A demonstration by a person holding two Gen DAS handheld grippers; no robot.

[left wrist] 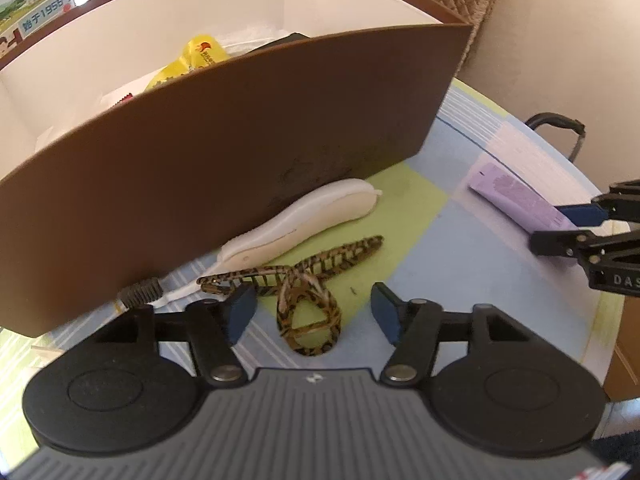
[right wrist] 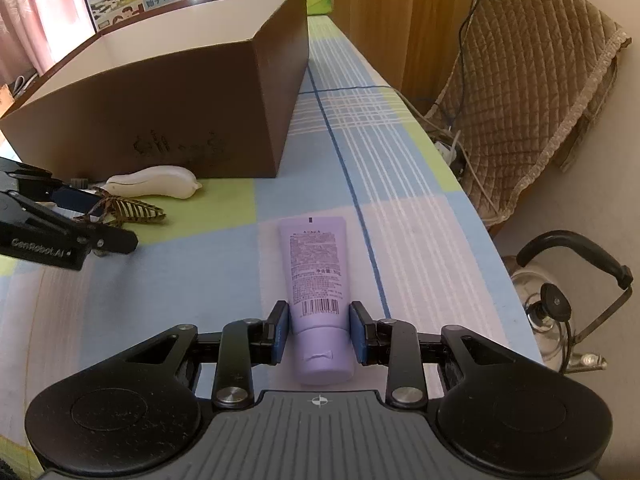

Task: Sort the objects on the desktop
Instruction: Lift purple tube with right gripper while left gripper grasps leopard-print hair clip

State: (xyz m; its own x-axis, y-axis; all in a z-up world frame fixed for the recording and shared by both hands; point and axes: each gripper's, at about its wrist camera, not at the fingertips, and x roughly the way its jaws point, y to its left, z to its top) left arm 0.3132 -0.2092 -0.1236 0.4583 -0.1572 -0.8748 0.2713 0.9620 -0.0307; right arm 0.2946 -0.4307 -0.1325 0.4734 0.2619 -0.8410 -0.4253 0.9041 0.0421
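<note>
Brown box: open-topped, on the checked tablecloth, 11 o'clock in the right wrist view; a yellow packet lies inside. White brush: flat against the box's front wall. Purple tube: 6 o'clock, cap toward the camera. Right gripper: pads bracket the tube near its cap; firm contact cannot be confirmed. Left gripper: released, jaws wide, straddling the leopard-print hair clip.

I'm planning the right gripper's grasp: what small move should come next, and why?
Probably close the right gripper on the lavender plastic tube: its jaws already flank the tube's neck, which lies flat on the checked tablecloth, apparently with slight gaps either side.
</note>
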